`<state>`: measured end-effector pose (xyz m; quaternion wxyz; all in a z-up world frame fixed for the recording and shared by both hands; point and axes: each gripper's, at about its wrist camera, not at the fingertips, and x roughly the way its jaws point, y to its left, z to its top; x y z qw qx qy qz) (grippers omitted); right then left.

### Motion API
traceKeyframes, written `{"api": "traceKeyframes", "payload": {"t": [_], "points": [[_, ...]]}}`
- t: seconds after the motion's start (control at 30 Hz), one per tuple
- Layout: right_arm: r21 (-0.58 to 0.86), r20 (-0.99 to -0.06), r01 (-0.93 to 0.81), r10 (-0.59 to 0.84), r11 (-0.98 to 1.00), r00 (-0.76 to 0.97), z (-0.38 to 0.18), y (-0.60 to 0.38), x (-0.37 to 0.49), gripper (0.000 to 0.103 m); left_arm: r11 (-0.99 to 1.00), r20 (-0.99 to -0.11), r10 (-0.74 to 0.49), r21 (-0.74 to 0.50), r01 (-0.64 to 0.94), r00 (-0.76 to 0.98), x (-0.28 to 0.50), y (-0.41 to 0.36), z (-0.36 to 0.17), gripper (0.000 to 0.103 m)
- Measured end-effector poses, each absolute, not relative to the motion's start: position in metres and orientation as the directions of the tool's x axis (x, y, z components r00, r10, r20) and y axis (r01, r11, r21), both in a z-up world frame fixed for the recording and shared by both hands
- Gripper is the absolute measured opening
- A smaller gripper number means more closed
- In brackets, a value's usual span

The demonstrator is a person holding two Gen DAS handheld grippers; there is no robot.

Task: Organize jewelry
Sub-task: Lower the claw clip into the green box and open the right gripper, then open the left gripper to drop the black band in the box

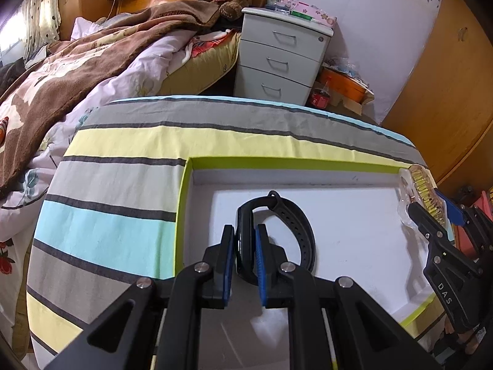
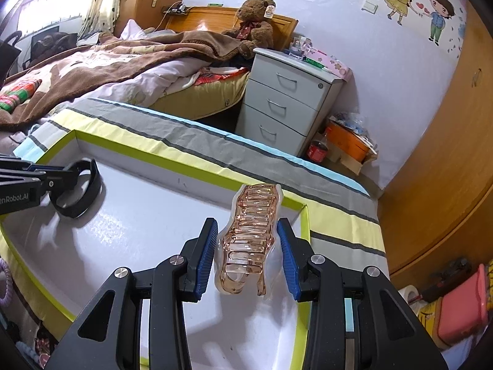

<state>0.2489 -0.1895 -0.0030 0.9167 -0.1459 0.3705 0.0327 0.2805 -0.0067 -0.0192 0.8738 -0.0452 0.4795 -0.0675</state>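
A white tray with a lime-green rim [image 1: 185, 203] lies on a striped cloth; it also shows in the right wrist view [image 2: 185, 163]. My left gripper [image 1: 245, 234] is shut on a black wristband [image 1: 286, 215], which rests on the tray floor; the band also shows in the right wrist view [image 2: 89, 185]. My right gripper [image 2: 248, 240] holds a translucent amber hair claw clip [image 2: 251, 237] between its pads over the tray's right part, with slight gaps at the pads. In the left wrist view the clip [image 1: 426, 197] and right gripper [image 1: 431, 215] sit at the tray's right edge.
The striped cloth [image 1: 123, 185] covers a raised surface beside a bed with a brown blanket [image 1: 92, 61]. A grey three-drawer cabinet [image 1: 277, 61] stands behind. Orange box and red can [image 1: 320, 97] lie on the floor. Pink containers [image 2: 462, 302] sit at right.
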Motion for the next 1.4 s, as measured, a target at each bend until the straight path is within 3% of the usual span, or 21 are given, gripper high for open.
{"api": "traceKeyframes", "payload": {"t": [0.5, 0.67, 1.4], "points": [[-0.194, -0.681, -0.167, -0.01, 0.967, 0.732, -0.003, -0.187, 0.248, 0.041, 0.988, -0.83, -0.154, -0.143, 0.064, 0.536, 0.279, -0.006, -0.017, 0.015], [-0.167, -0.667, -0.198, 0.037, 0.966, 0.744, 0.001, -0.186, 0.242, 0.052, 0.988, -0.825, -0.151, -0.138, 0.064, 0.545, 0.276, -0.006, -0.014, 0.015], [-0.139, -0.671, -0.199, 0.056, 0.97, 0.739, -0.011, -0.172, 0.245, 0.052, 0.987, -0.811, -0.156, -0.151, 0.055, 0.564, 0.265, -0.005, -0.006, 0.016]]}}
